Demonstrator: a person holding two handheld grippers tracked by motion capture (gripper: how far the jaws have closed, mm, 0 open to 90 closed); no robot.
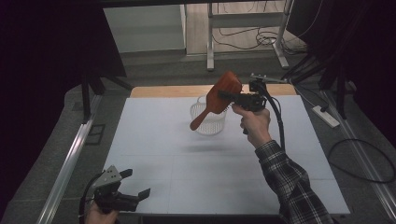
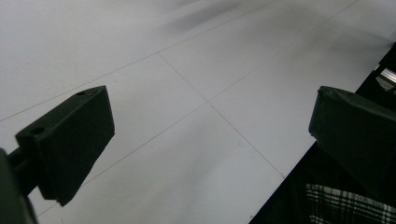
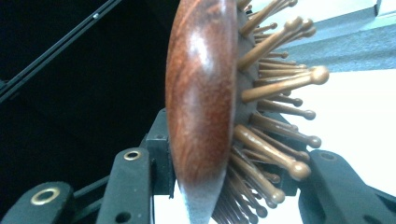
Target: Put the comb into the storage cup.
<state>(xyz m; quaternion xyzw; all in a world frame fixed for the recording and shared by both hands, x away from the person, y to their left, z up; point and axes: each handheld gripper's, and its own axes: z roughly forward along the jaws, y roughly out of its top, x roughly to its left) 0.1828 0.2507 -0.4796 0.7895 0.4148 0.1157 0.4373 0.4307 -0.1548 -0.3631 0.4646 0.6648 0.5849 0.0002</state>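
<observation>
A reddish-brown wooden hairbrush (image 1: 218,93) hangs in the air over the far middle of the table, its handle slanting down to the left. My right gripper (image 1: 227,96) is shut on the brush's head. In the right gripper view the brush (image 3: 201,93) stands edge-on between the jaws of that gripper (image 3: 224,186), wooden pins pointing right. Just below the brush stands a clear ribbed basket (image 1: 208,123), upright on the table. My left gripper (image 1: 136,183) rests low at the table's near left corner, open with nothing in it; its jaws (image 2: 210,135) stand wide apart over bare table.
The white table (image 1: 163,154) has a wooden strip (image 1: 159,91) along its far edge. A metal rail (image 1: 70,158) runs beside the left edge. A power strip (image 1: 327,115) and cables lie on the floor at right. A plaid sleeve (image 1: 289,182) crosses the near right.
</observation>
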